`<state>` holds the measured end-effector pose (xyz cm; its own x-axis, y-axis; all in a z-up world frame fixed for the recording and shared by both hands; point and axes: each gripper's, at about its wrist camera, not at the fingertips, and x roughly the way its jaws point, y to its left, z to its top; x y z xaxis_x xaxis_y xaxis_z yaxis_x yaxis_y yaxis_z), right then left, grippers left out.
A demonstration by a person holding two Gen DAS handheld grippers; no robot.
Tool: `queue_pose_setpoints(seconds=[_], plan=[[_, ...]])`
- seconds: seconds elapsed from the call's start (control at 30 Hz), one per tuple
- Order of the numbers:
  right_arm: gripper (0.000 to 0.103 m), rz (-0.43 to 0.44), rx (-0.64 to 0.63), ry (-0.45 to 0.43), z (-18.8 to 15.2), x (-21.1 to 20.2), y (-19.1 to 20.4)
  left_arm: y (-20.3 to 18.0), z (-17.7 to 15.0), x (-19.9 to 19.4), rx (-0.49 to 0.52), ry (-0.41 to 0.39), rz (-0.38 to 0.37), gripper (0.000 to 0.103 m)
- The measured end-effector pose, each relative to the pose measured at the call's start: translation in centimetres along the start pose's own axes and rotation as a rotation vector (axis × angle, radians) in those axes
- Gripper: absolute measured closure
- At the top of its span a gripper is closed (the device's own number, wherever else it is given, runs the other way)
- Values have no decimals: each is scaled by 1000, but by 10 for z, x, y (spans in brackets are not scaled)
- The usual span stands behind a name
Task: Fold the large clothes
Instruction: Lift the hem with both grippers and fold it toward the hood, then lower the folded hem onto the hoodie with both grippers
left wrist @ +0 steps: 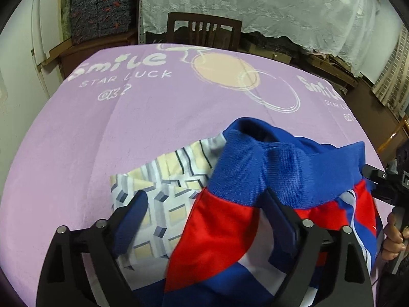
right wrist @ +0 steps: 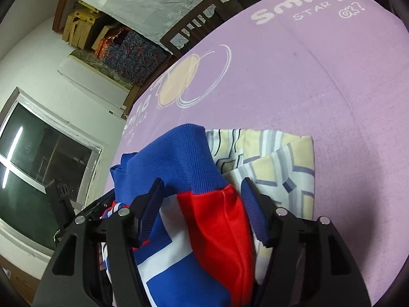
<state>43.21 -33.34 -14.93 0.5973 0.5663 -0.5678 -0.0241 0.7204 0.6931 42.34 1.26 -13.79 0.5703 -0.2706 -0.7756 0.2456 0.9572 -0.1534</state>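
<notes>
A red, blue and white jacket (left wrist: 225,225) with a blue ribbed hem lies bunched at the near edge of the lilac cloth. It covers part of a folded patterned cloth (left wrist: 163,192) of cream, grey and white. My left gripper (left wrist: 207,199) is wide apart, with jacket fabric lying between the fingers. In the right wrist view the jacket (right wrist: 204,217) fills the gap of my right gripper (right wrist: 202,189), whose fingers stand apart around the bunched fabric. The patterned cloth (right wrist: 281,158) lies to its right.
The lilac cloth (left wrist: 153,117) printed with "Smile Star Luck" covers the table. A dark wooden chair (left wrist: 204,29) stands at the far edge. Patterned boxes (left wrist: 102,7) and a white lace cover (left wrist: 255,2) are behind. A window (right wrist: 38,174) is at left.
</notes>
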Motion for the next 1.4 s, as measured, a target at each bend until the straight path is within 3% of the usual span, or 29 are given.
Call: queue_pose_setpoints(seconds=[0.03,0.07,0.1,0.13,0.2,0.27,0.33,0.5,0.67,0.77,1.03,1.2,1.27,1.4], plan=[[42,-7,-8,-4,-1,0,1,1,0,1,-5,2,-7,13],[48,-19,-17,-7,-2,-1,2,1,0,1,-7,2,-20,25],[60,-36,-36,-2,-4,1,5,0,0,1,-3,6,-61,40],[65,-45,-46,3,-5,2,8,-2,0,1,0,13,-98,65],[84,-66,-66,1,-9,2,14,-7,-1,0,13,13,-103,71],[88,-103,-89,-11,-13,-3,21,-11,-3,-2,25,5,-99,84],[90,-126,-96,-25,-14,-9,27,-10,-2,-9,10,2,-102,90],[91,-162,-157,-86,-10,-41,59,-7,10,-52,12,-63,-62,90],[91,-179,-236,-149,3,-65,109,-22,33,-108,49,-161,39,91],[91,-191,-253,-175,12,-71,128,-23,43,-119,50,-175,73,91],[91,-234,-167,-114,22,-20,95,-7,30,-59,16,-68,98,90],[91,-265,-107,-62,18,22,59,18,20,-12,-61,7,48,88],[91,-277,-90,-45,17,36,47,20,15,1,-59,18,61,81],[89,-297,-79,-31,12,51,34,21,13,9,-56,15,74,78]])
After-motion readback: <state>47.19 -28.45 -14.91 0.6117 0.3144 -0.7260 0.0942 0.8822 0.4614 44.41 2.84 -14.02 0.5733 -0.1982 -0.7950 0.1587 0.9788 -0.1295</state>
